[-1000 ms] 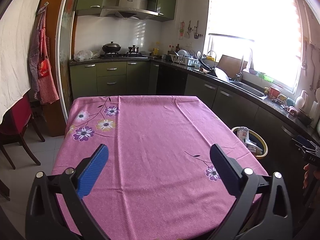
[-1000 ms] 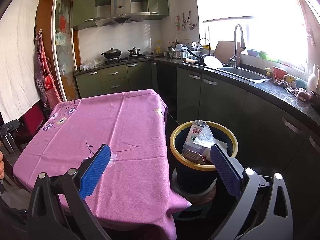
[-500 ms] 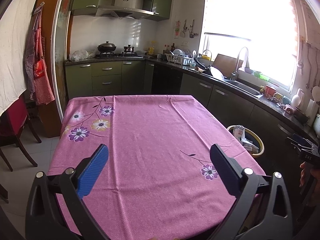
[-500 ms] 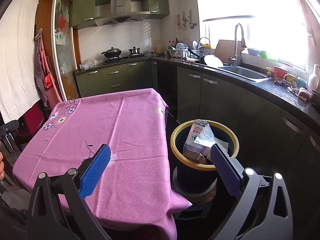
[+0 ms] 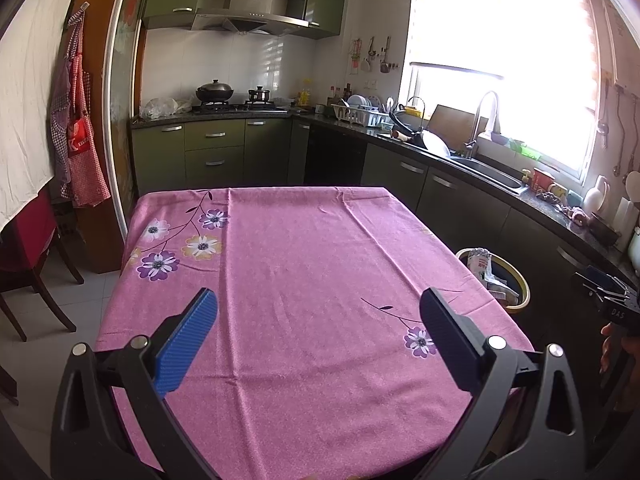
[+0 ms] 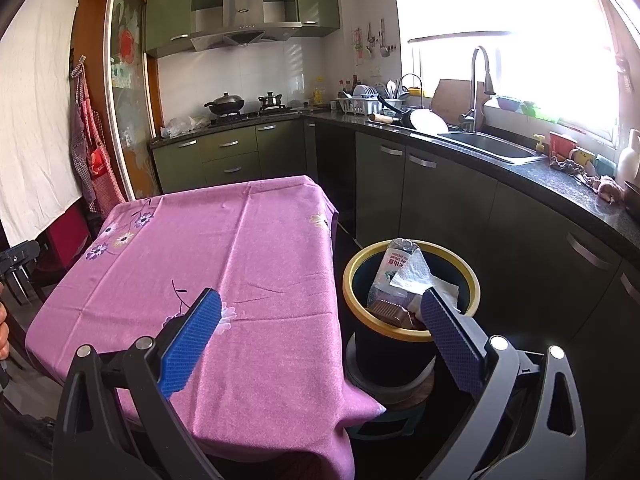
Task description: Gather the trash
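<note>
A dark trash bin with a yellow rim [image 6: 408, 334] stands on the floor to the right of the table and holds a white printed packet [image 6: 394, 270], crumpled white paper [image 6: 418, 278] and a brown wrapper [image 6: 390, 312]. The same bin [image 5: 518, 280] shows past the table's right edge in the left wrist view. My right gripper [image 6: 322, 320] is open, empty, over the table's near right corner with its right finger in front of the bin. My left gripper [image 5: 318, 320] hangs open and empty above the pink flowered tablecloth [image 5: 304, 264], on which no trash shows.
Dark green cabinets and a black counter with a sink [image 6: 492, 146] run along the right wall and back, close behind the bin. A stove with pots [image 5: 224, 98] is at the back. A red chair [image 5: 24, 240] stands left of the table. A hand [image 5: 614, 350] holds the other gripper at the right edge.
The left wrist view has risen and pulled back a little, so more of the table and cabinets show. The right wrist view has hardly shifted. Both grippers stayed open.
</note>
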`<state>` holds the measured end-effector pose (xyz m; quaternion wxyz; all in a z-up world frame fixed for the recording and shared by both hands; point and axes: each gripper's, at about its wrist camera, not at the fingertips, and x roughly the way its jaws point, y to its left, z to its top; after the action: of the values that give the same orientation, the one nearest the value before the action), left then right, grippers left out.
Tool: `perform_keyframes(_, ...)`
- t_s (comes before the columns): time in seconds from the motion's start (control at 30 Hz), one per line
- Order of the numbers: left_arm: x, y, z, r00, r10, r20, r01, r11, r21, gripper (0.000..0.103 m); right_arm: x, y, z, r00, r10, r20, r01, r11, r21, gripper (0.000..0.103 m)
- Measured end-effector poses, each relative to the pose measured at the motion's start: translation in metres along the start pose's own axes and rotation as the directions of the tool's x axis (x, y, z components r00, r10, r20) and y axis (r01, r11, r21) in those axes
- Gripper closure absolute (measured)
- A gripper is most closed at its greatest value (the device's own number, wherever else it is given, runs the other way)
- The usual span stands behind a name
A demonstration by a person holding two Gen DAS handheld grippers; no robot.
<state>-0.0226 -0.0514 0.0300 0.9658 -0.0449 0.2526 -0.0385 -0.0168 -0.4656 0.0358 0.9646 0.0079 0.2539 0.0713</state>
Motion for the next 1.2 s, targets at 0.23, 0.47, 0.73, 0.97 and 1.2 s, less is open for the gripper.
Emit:
perform_keyframes(0.23,0.000,0.000,0.000,1.000,-0.013,-0.002,0.013,1.000,-0.004,0.006,0.000,0.000,0.000,1.000,-0.001,-0.001,0.001,1.000,0.000,0.005)
perform_keyframes(0.47,0.002,-0.002,0.000,1.000,-0.015,-0.012,0.015,1.000,-0.002,0.006,0.003,0.001,-0.001,1.000,0.000,-0.006,0.000,1.000,-0.001,0.005)
perform_keyframes(0.73,0.004,-0.002,-0.001,1.000,-0.016,-0.019,0.016,1.000,-0.006,0.006,0.003,0.001,-0.001,1.000,0.001,-0.007,-0.001,1.000,0.000,0.005)
perform_keyframes(0.97,0.006,-0.002,-0.002,1.000,-0.010,-0.023,0.010,1.000,-0.004,0.006,0.009,0.002,-0.003,1.000,0.005,-0.017,-0.005,1.000,-0.004,0.005)
perform_keyframes(1.2,0.011,-0.001,-0.004,0.999,-0.024,-0.025,0.024,1.000,0.001,0.006,0.014,0.002,-0.004,1.000,0.010,-0.028,-0.010,1.000,-0.007,0.005)
